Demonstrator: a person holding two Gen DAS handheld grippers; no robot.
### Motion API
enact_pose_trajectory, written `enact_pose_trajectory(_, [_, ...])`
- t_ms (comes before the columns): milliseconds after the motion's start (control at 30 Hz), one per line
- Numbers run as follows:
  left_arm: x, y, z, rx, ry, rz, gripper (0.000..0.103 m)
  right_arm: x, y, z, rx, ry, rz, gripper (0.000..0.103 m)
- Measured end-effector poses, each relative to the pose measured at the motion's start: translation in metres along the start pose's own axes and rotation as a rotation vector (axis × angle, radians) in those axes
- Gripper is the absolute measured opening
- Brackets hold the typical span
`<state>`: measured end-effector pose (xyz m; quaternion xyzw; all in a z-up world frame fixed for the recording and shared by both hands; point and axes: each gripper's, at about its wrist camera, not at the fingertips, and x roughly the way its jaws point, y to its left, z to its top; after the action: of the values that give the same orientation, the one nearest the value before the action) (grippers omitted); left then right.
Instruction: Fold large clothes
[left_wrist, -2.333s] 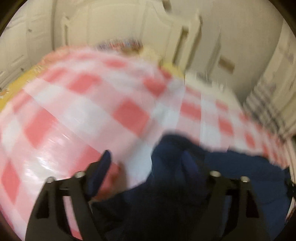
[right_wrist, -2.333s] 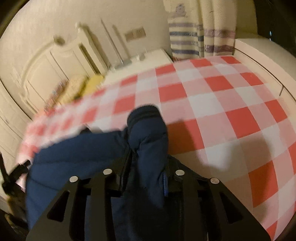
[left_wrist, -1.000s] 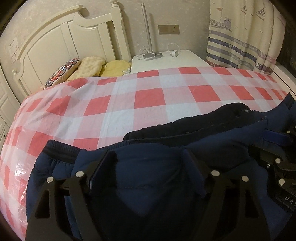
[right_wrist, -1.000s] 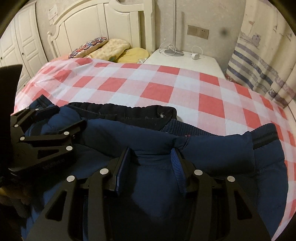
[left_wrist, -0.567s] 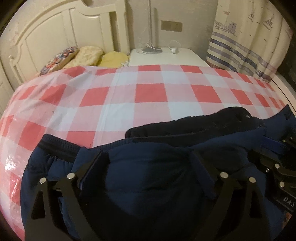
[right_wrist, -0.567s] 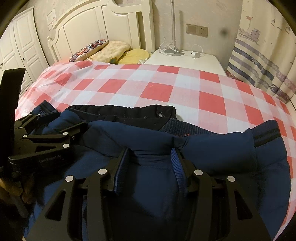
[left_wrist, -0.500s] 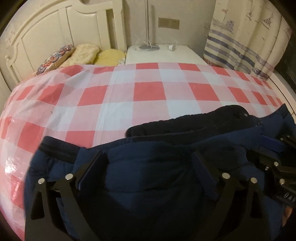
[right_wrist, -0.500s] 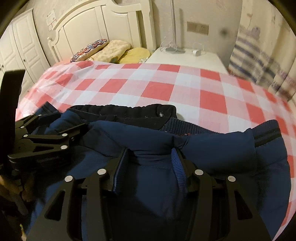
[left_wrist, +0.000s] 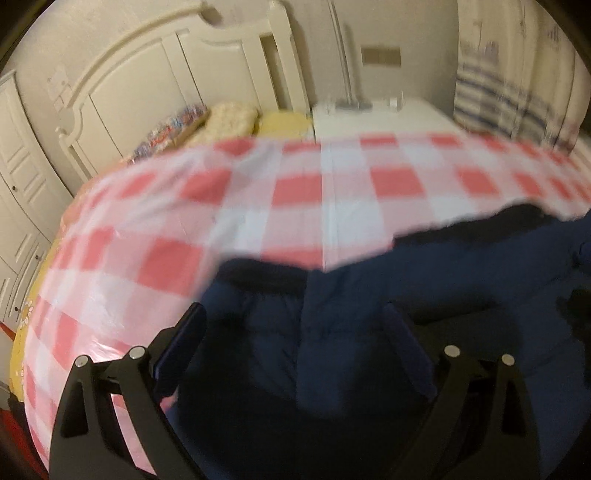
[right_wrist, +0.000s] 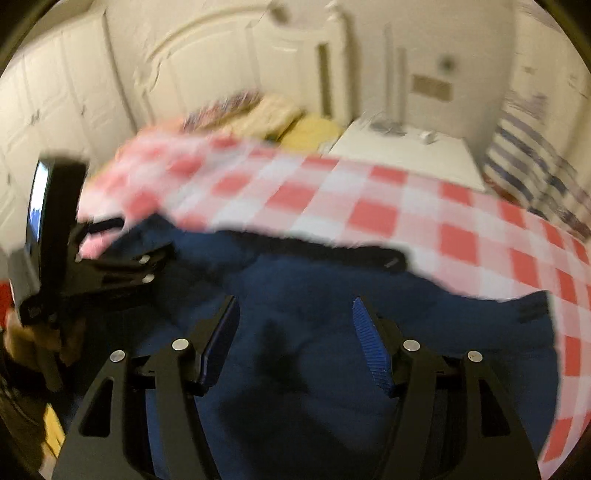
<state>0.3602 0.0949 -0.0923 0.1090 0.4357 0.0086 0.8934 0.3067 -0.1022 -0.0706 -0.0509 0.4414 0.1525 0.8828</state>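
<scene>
Both claws are letting go compared with a second ago: back then the right claw was pinching a ridge of fabric, and now that ridge is lying flat and loose between its pads. Views are blurring, headboard and pillows sliding toward 12 o'clock.

Left claw (left_wrist: 291, 332): jaws standing wide, nothing pressed between them. Navy padded garment (left_wrist: 369, 332) is lying under and between the fingers, spreading from 6 toward 3 o'clock in the left wrist view. Its dark ribbed edge (left_wrist: 266, 275) is running along the far side, toward 12.

Right claw (right_wrist: 293, 325): jaws are opening, blue ridged pads (right_wrist: 369, 347) clear of the cloth. Garment is filling the lower half of the right wrist view, resting on the bed; a dark band (right_wrist: 351, 254) is lying across its far edge, and a cuffed end (right_wrist: 532, 310) is reaching out to 3 o'clock.

Red-and-white checked bed cover (right_wrist: 369, 218) is stretching beyond the garment toward 12 and 3 o'clock. Left claw is also showing in the right wrist view at 9 o'clock, over the garment's left end.

Background: white headboard (left_wrist: 166, 92) at 11 o'clock, pillows (left_wrist: 229, 118) below it, white bedside counter (left_wrist: 380, 118) at 1 o'clock, striped curtain (left_wrist: 517, 103) at 2 o'clock.
</scene>
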Motion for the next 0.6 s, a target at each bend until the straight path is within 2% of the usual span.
enact_pose_trajectory(67, [0.002, 0.008, -0.003, -0.038, 0.004, -0.026, 0.099, 0.025, 0.008, -0.009, -0.042, 0.066, -0.046, 0.065])
enact_pose_trajectory(233, [0.013, 0.02, -0.006, -0.1, 0.035, -0.097, 0.101, 0.029, 0.005, -0.012, -0.035, 0.057, -0.032, 0.068])
enact_pose_trajectory(400, [0.017, 0.022, -0.007, -0.13, 0.04, -0.123, 0.101, 0.031, 0.009, -0.016, -0.054, 0.039, -0.055, 0.071])
enact_pose_trajectory(500, [0.015, 0.02, -0.006, -0.124, 0.032, -0.11, 0.101, 0.03, 0.011, -0.017, -0.065, 0.031, -0.057, 0.074])
enact_pose_trajectory(533, [0.01, 0.02, -0.005, -0.123, 0.021, -0.083, 0.101, 0.03, 0.01, -0.016, -0.059, 0.038, -0.038, 0.078])
enact_pose_trajectory(600, [-0.01, 0.021, -0.005, -0.122, -0.043, 0.03, 0.1, 0.022, 0.003, -0.013, -0.023, 0.053, 0.002, 0.078])
